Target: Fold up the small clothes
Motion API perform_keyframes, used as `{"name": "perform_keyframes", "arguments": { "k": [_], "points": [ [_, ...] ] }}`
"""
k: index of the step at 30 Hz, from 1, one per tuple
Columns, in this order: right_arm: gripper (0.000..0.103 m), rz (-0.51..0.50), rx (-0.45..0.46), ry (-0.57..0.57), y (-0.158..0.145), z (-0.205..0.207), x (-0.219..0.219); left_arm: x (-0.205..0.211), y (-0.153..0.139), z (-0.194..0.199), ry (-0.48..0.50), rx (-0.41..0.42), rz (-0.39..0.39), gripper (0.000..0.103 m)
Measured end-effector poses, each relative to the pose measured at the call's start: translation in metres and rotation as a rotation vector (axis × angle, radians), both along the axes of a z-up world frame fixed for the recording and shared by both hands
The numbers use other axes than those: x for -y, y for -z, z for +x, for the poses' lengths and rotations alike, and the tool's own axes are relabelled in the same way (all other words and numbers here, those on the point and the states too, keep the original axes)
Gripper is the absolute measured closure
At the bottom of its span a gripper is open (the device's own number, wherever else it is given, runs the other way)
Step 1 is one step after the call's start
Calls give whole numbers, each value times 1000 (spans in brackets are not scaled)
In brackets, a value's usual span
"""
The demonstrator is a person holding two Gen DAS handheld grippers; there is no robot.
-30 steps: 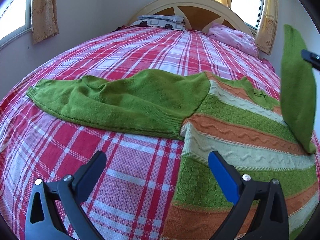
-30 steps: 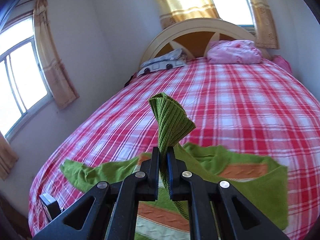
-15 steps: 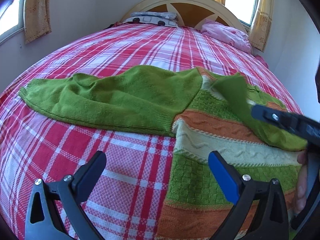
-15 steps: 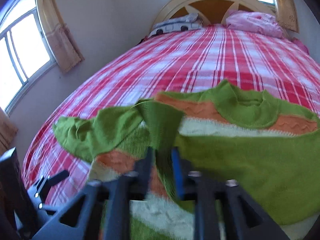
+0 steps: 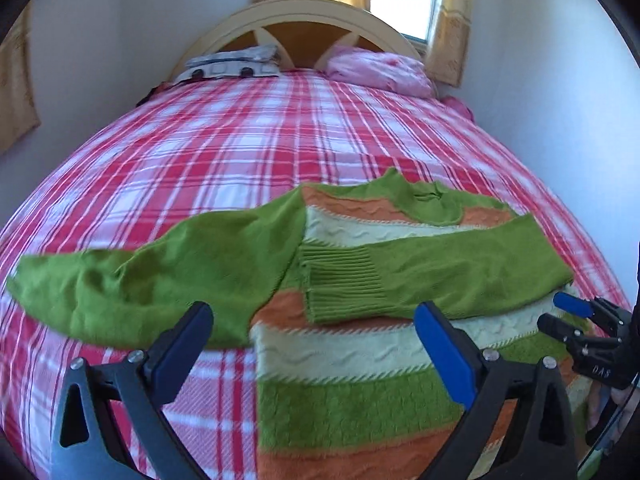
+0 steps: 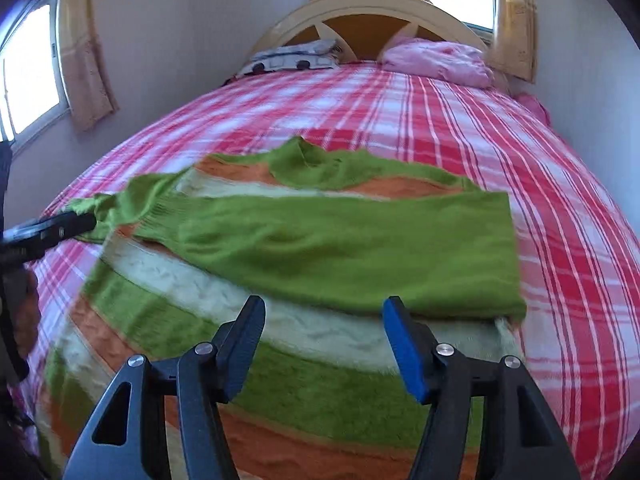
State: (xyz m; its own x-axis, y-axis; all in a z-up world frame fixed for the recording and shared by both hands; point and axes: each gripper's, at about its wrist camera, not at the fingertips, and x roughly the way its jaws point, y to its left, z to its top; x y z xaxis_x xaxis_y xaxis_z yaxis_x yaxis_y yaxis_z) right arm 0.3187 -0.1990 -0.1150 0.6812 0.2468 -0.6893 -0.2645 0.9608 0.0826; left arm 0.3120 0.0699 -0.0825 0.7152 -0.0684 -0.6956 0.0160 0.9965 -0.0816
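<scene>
A small striped sweater (image 5: 360, 360) lies flat on the bed (image 5: 248, 152), over the red plaid cover, neck toward the headboard (image 6: 360, 12). One green sleeve (image 6: 340, 248) is folded across the chest, its ribbed cuff (image 5: 340, 280) resting near the middle of the body; the other sleeve (image 5: 160, 276) lies spread out sideways over the cover, not yet folded. The left gripper (image 5: 312, 356) hovers low above the sweater's near half with its jaws wide apart and nothing between them. The right gripper (image 6: 324, 344) sits just short of the folded sleeve's near edge, jaws also well open and empty. Judging from this layout, the next step is probably to bring the spread sleeve across to match. The main risk lies there: the knit looks thick and soft, so a shallow pinch near the sleeve's end could slip off midway and drop the sleeve in a crumpled heap. A deep pinch could instead catch the plaid cover underneath and drag it up with the sleeve. The folded sleeve is only resting in place, so any brush from either gripper passing low over the chest could slide its cuff off line or flip it back open. The spread sleeve also shows a rumpled bulge toward its far end, which may carry into the fold as a lump unless smoothed first.
</scene>
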Motion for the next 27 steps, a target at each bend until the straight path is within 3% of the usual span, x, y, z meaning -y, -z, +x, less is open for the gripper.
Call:
{"name": "perform_keyframes", "arguments": {
  "k": [2,6,10,14,17,22,27],
  "points": [
    [41,1,-21,-3,9,0,-1,9,11,17,19,-50,29,11],
    [38,15,-60,-10,21,4,1,7,40,44,8,-157,-31,46],
    [36,-3,-46,-15,24,2,-4,1,45,53,-31,-137,-140,47],
    [35,-10,-42,-17,25,1,-6,16,41,51,-6,-103,-75,89],
    [35,5,-41,-17,25,1,-5,18,35,44,11,-70,-41,92],
    [35,10,-41,-17,25,1,-5,3,27,37,-9,-34,-47,97],
    [35,22,-35,-18,23,-1,-3,1,43,41,-25,-74,1,98]
  ]
}}
